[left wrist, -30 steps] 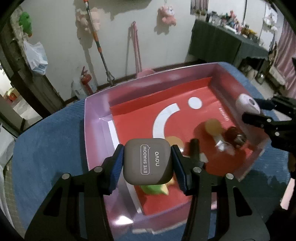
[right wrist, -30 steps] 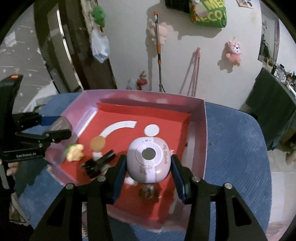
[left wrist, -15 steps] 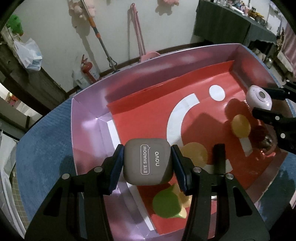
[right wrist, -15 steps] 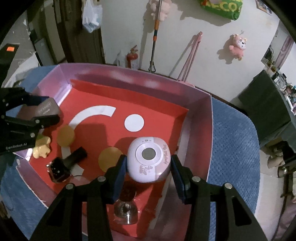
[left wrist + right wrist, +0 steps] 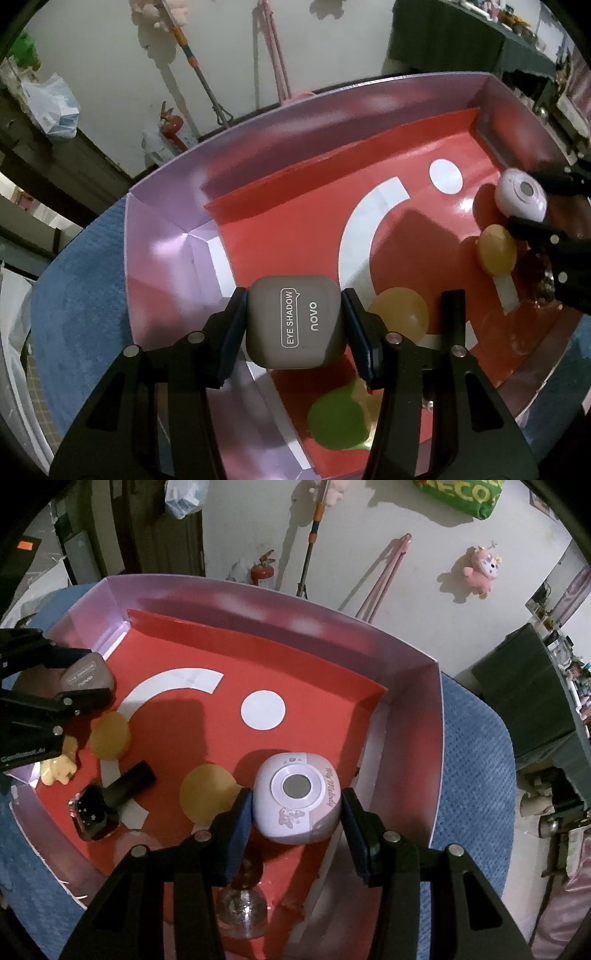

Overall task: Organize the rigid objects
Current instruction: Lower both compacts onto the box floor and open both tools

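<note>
Presently the left gripper is clenched on a grey eye shadow case, its blue-padded fingers pressed against both sides of the case, which is held above the near-left corner of a shallow pink-walled box with a red floor. Across the box, the right gripper is grasping a small white-and-pink compact marked "My Melody", its fingers tight against each side; the compact hangs over the right part of the red floor, close to the right wall. Whether either held thing touches the floor cannot be told. Lying on the floor between them are two round yellow discs, well apart from each other, a black lipstick tube, a dark square bottle just beside the tube, and a pale yellow star-shaped piece near the left wall. A clear glittery globe sits below the right gripper, near the box's front edge. A green blurred lump shows under the left gripper. The box rests on a blue-covered desk.
</note>
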`<state>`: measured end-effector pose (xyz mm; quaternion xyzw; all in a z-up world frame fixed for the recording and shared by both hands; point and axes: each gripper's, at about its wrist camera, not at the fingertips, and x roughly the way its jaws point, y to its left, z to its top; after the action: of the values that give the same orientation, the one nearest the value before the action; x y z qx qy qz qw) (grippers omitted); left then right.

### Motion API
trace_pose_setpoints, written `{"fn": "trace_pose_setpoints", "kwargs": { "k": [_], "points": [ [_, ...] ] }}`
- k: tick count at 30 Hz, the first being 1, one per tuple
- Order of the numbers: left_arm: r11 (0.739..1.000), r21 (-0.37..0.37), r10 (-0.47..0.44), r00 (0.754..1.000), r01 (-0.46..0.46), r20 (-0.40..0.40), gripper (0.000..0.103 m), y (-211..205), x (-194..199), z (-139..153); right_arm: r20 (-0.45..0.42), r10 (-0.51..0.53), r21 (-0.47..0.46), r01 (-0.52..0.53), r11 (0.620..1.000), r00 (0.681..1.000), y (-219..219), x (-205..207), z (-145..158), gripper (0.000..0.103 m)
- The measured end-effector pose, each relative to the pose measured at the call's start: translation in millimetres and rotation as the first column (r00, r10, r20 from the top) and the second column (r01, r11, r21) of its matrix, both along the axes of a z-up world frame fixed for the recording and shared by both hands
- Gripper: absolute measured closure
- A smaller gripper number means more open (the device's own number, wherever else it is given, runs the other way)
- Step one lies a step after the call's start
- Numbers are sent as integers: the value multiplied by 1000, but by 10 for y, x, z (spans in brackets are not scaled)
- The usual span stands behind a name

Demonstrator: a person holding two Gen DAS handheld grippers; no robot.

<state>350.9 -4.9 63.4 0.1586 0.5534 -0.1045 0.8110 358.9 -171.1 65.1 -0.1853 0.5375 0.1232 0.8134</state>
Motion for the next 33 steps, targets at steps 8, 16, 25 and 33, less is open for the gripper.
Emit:
{"fn": "trace_pose_setpoints", "kwargs": {
  "k": [8,16,25,33],
  "points": [
    [1000,15,-7,999,8,-32,55,-16,51,-78,-7,18,-36,-18,999,1000,70,32,-41,53],
    [1000,18,-10,999,10,-33,54,-9,51,-90,-5,35,-83,-35,996,999,140,11,-98,53],
    [1000,12,-7,999,8,-35,54,28,97,-104,-4,44,-109,-44,993,999,145,11,-98,53],
    [1000,8,-5,999,5,-37,54,66,103,-110,-6,42,-112,-42,993,999,158,11,-94,53]
  ]
}}
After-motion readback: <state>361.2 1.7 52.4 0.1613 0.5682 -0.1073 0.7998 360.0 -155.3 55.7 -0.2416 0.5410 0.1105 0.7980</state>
